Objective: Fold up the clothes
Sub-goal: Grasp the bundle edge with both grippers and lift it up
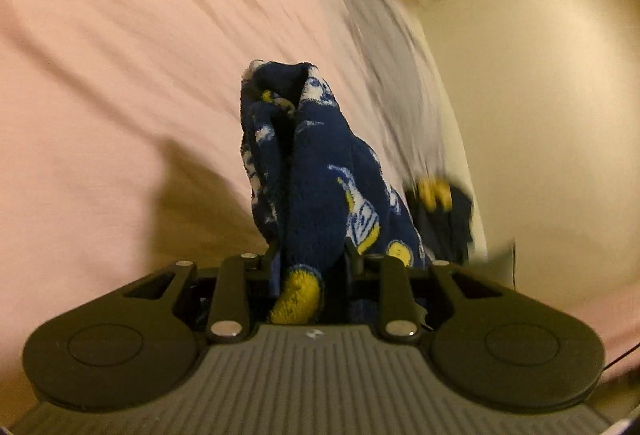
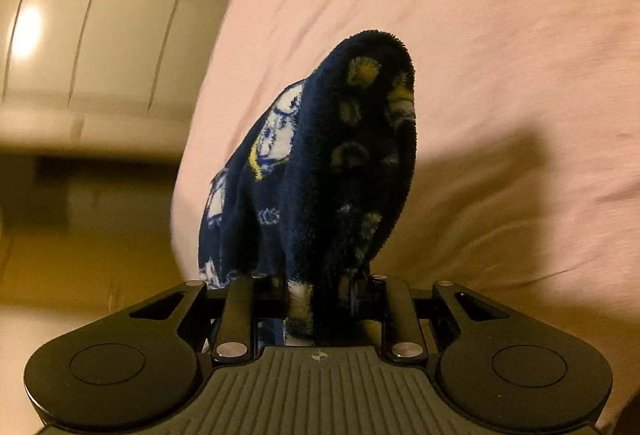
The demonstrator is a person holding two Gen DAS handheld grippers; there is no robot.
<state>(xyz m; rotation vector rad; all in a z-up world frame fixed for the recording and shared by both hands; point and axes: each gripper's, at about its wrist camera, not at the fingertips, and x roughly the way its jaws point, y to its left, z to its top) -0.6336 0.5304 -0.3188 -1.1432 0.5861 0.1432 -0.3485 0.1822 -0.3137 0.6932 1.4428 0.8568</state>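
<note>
Both tongs [image 1: 310, 255] [image 2: 320, 283] pinch fleece garment [image 1: 304, 171] bunched lengthwise forward.

The left gripper [image 1: 310, 255] clamps a bunched garment [image 1: 304, 163], which rises ahead of the jaws above the bedsheet [image 1: 120, 55]. A second cloth item [image 1: 440, 211] lies right of it on the sheet. The right gripper [image 2: 320, 285] clamps the same garment [image 2: 340, 163], with the bedsheet [image 2: 500, 55] behind it and a wall [image 2: 100, 15] to the left.

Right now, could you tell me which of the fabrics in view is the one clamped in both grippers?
The navy fleece garment with yellow and white prints; the pink sheet lies spread beneath, ungripped.
</note>
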